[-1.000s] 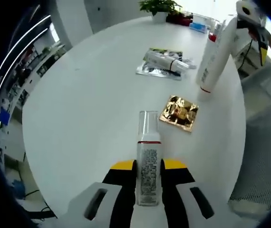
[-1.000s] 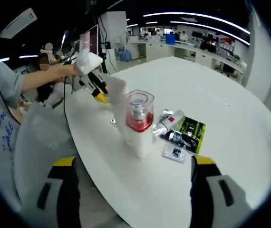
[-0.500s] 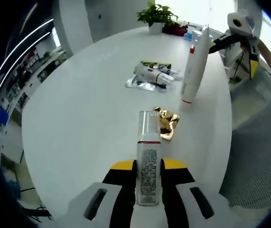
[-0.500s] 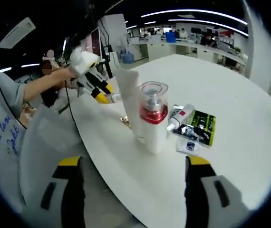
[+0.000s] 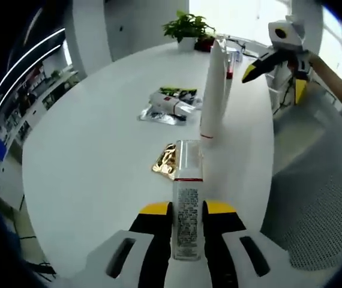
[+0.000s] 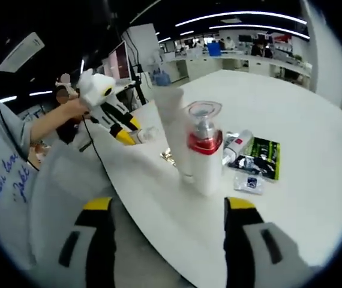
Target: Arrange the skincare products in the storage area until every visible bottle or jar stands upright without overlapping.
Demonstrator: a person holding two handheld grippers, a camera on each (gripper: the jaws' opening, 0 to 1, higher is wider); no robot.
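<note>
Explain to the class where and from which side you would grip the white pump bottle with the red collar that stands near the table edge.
Grip the pump bottle on its plain white body below the red collar, coming level from the table-edge side where the open right gripper faces it. The body is straight and upright; the clear cap looks narrow. The tall white tube stands close behind, so that side is crowded.

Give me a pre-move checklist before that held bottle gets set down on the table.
1. Left hand-held gripper firmly clamps clear-capped bottle: ok.
2. Right hand-held gripper open and off the products: ok.
3. Red-collared pump bottle standing upright: ok.
4. Tall white tube standing upright: ok.
5. Bare white table available for placement: ok.
6. Every product upright: not ok, a small tube lies flat on the sachets.
</note>
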